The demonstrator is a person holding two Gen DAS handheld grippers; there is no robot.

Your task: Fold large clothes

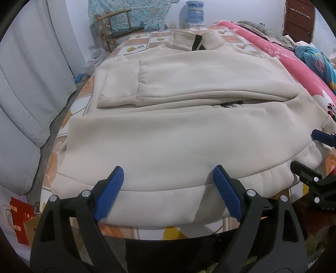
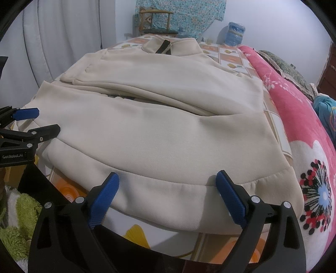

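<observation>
A large cream zip-up sweatshirt (image 1: pixel 168 130) lies flat on the bed, collar at the far end and both sleeves folded across its chest. In the left wrist view my left gripper (image 1: pixel 168 170) stands open just above the hem's left part, its blue pads (image 1: pixel 109 193) apart and pinching nothing. My right gripper (image 1: pixel 313 151) shows at the right edge. In the right wrist view the sweatshirt (image 2: pixel 159 130) fills the middle. There my right gripper (image 2: pixel 168 174) is open over the hem's right part. My left gripper (image 2: pixel 42 120) sits by the garment's left corner.
The bed has an orange-and-white checked sheet (image 1: pixel 138 40). A pink floral blanket (image 2: pixel 294 117) is bunched along the right side. A wooden chair (image 1: pixel 119 23) and a blue water bottle (image 1: pixel 194 12) stand beyond the far end. White curtains (image 1: pixel 27 69) hang on the left.
</observation>
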